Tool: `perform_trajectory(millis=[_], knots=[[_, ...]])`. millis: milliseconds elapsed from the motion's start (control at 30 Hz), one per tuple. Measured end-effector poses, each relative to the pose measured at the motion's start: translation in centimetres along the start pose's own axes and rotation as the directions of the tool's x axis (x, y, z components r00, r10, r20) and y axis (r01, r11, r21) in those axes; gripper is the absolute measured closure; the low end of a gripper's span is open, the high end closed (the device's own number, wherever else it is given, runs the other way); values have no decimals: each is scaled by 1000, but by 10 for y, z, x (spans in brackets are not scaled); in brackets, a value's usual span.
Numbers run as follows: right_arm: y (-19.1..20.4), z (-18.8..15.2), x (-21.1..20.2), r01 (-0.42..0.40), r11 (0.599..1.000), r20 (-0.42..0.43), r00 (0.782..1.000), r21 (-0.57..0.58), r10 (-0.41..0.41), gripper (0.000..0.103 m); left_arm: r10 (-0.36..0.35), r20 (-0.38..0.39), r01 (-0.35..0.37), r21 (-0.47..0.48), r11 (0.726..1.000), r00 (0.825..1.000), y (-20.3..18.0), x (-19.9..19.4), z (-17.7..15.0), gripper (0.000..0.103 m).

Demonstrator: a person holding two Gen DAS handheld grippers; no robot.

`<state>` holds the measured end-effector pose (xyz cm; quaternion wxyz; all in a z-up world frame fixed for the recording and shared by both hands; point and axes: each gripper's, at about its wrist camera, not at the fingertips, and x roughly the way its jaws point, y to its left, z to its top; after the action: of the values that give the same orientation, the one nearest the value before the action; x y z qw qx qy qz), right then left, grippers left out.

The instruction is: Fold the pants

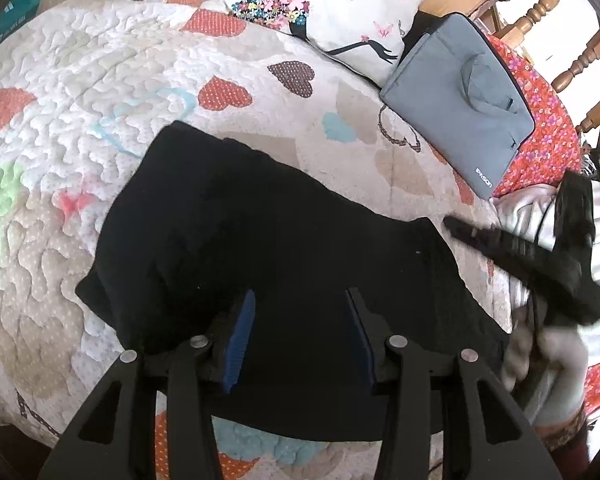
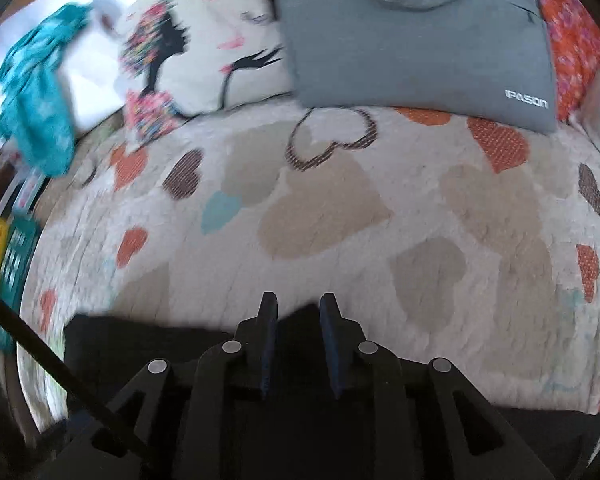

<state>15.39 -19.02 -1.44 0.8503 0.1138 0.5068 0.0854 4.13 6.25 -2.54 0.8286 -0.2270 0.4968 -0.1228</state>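
Black pants (image 1: 260, 240) lie folded in a dark heap on the heart-patterned quilt (image 1: 100, 80). My left gripper (image 1: 300, 300) hovers over the near part of the pants, jaws wide apart and empty. The right gripper (image 1: 512, 248) shows in the left wrist view as a blurred black shape at the pants' right edge. In the right wrist view the right gripper (image 2: 298, 306) has its jaws apart with a narrow gap, over the pants' far edge (image 2: 160, 340). The pants fabric lies beneath the fingers, not clamped. That view is motion-blurred.
A grey laptop bag (image 1: 468, 108) lies at the far right of the bed, also in the right wrist view (image 2: 412, 32). A white pillow with a floral print (image 1: 320, 4) sits behind. A teal cloth (image 2: 40, 100) lies far left. A wooden chair (image 1: 560, 40) stands beyond the bed.
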Motion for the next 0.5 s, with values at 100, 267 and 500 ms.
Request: perform_trajectory(millis=[100,267,500], knots=[[5,-23,14,-157,987,-104,982,20,159,79,0,-12,0,4,1000,1000,-4,2,-2,59],[-16,-31,21,19,998,-83,996,57,-15,95,-5,8,4,54,999,1000,-17,-3,-6,59],[-126,-95,-131,-21,932,249,966,361,-75,59,-58,-24,62,224,973,998,-51,3,-24,57]])
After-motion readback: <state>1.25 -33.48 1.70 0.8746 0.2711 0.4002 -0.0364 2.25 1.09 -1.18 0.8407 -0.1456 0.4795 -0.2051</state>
